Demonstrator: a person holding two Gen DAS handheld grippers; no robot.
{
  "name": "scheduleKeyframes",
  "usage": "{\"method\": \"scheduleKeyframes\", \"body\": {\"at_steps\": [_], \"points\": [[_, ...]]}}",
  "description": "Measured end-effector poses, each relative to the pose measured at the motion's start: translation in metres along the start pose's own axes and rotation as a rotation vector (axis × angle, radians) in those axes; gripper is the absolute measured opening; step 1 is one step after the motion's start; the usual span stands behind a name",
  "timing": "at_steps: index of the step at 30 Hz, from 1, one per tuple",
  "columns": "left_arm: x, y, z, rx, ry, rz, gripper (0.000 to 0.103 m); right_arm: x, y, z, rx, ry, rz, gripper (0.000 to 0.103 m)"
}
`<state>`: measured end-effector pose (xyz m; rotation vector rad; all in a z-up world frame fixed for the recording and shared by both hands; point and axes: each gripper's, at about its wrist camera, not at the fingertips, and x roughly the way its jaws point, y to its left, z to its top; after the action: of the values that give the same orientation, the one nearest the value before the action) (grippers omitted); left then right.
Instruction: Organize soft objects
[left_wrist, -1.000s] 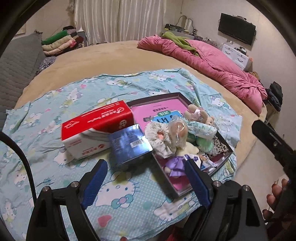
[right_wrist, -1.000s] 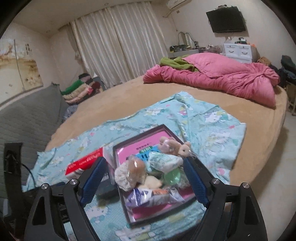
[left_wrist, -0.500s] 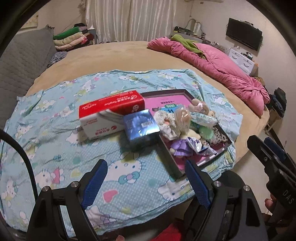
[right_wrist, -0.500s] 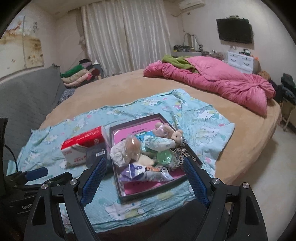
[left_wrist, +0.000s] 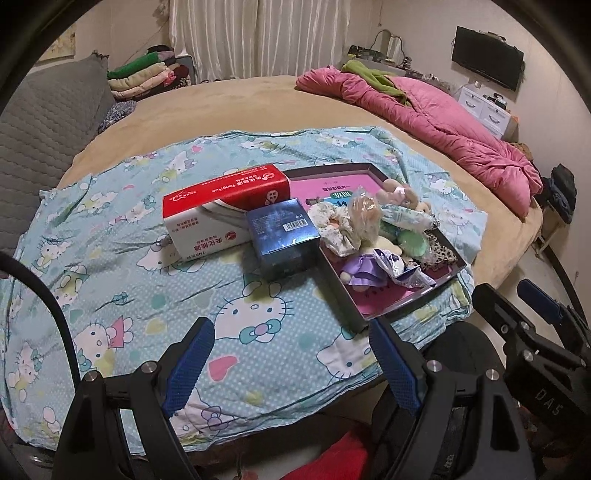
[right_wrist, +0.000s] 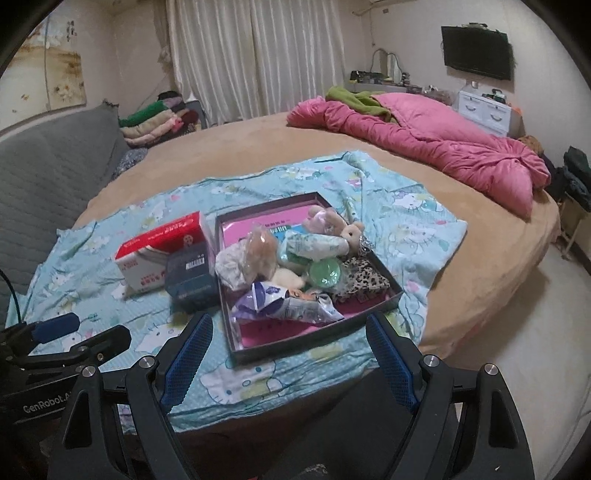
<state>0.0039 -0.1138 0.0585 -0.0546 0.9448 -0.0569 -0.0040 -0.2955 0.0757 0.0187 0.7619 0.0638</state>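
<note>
Toys (right_wrist: 295, 258) heaped in tray (right_wrist: 388, 299); lower ones hidden.

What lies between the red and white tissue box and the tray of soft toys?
A small dark blue box stands between the tissue box and the tray, close against both. Both wrist views show it, the left one more clearly.

A home bedroom: round bed (right_wrist: 258, 147), pink quilt (right_wrist: 424, 144), curtains (right_wrist: 258, 55), wall-mounted television (right_wrist: 476, 48), folded blankets (right_wrist: 155, 120).

Tan bed (left_wrist: 229, 110) carries a cartoon sheet (left_wrist: 110, 236) and pink quilt (left_wrist: 443, 114), apparently rumpled
</note>
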Motion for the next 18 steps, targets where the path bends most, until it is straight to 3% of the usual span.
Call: {"method": "scheduleKeyframes", "body": {"at_steps": [18], "points": [[0.012, -0.001, -0.006, -0.004, 0.037, -0.002, 0.085, 0.010, 0.006, -0.007, -0.027, 0.043, 0.004, 0.086]]}}
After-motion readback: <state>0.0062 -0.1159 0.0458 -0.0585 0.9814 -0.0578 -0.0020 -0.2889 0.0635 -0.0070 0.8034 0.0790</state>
